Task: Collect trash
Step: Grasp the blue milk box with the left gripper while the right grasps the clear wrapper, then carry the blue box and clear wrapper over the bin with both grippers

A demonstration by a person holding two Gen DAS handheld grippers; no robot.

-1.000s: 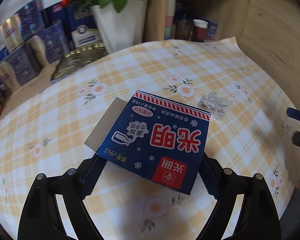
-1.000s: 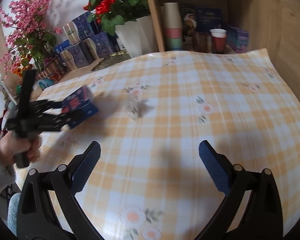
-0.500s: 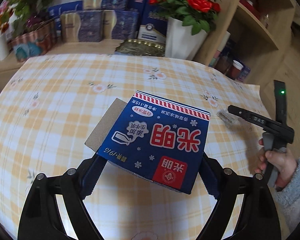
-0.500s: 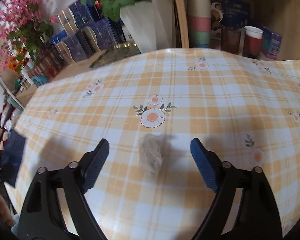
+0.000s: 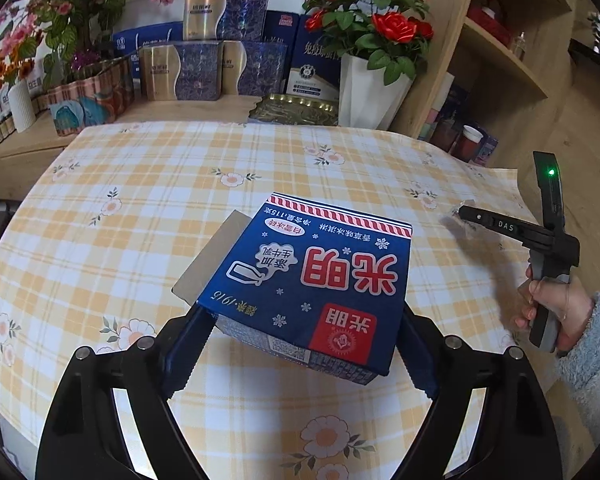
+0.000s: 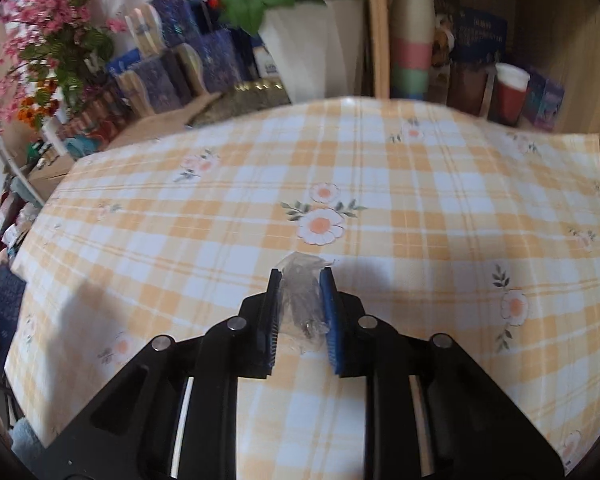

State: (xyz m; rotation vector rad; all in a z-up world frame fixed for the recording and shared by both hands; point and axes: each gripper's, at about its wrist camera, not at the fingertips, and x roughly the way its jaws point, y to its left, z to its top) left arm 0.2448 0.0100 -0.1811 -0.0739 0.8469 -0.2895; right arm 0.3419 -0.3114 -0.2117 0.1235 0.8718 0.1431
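Up close, the right gripper [image 6: 299,312] was closing its ridged blue pads on a crumpled clear plastic wrapper [image 6: 302,300] that lay on the tablecloth [image 6: 440,208] — a glossy yellow-and-white check with printed daisies. Only the left wrist view showed the person's hand [image 5: 556,312] in a fuzzy grey sleeve [image 5: 592,364] gripping that tool's handle. The left gripper [image 5: 300,354] held a flat blue carton [image 5: 312,280] with red-and-white lettering clamped by its sides above the table — one grey cardboard flap stuck out. A white vase [image 5: 370,92] of red roses stood behind.
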